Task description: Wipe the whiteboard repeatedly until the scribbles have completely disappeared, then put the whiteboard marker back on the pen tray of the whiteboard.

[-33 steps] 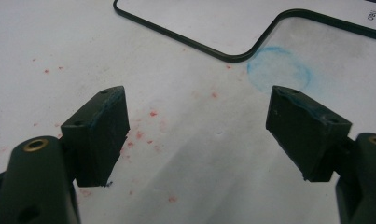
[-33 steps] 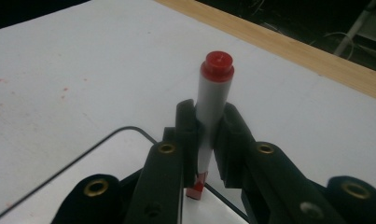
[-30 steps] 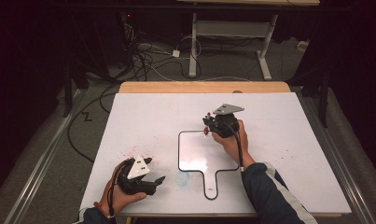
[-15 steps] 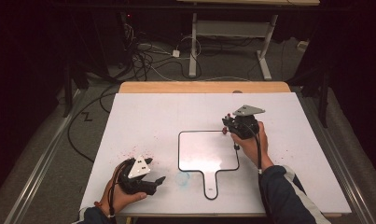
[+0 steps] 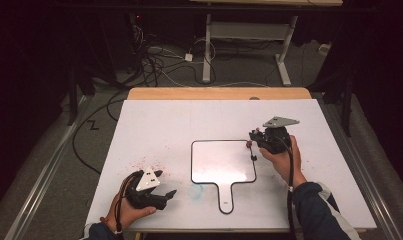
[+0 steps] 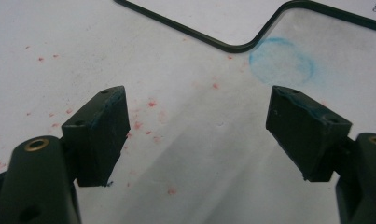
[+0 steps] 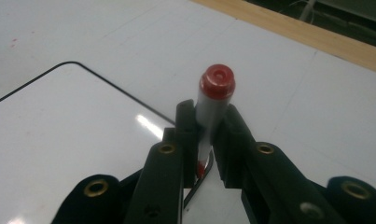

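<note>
Marker (image 7: 212,105), with a red cap and a pale grey-white barrel, is what we see pinched between the black jaws of our right tool (image 7: 209,126). The cap is a smooth, glossy round plug with a shallow dimple on top; the barrel below it is a plain slim cylinder, and a bit of red shows at its lower end between the jaws. In the high view the right tool (image 5: 259,142) holds the marker (image 5: 249,145) over the right edge of the small whiteboard (image 5: 223,162).

That whiteboard is a shiny white paddle shape with rounded corners, a thin black rim and a short handle pointing toward us; light glares off its surface. It lies flat on the bench (image 5: 164,125), which is covered by a matte white sheet, with a strip of light wood showing at the far edge.

Our left tool (image 5: 164,185) rests near the front left of the bench, jaws spread wide with nothing between them. Its pads (image 6: 104,135) are blocky, dull black rubber with scuffed edges. Beneath them the sheet carries red speckles (image 6: 150,103) and a faint blue ring smudge (image 6: 281,60) just beside the whiteboard's handle.
</note>
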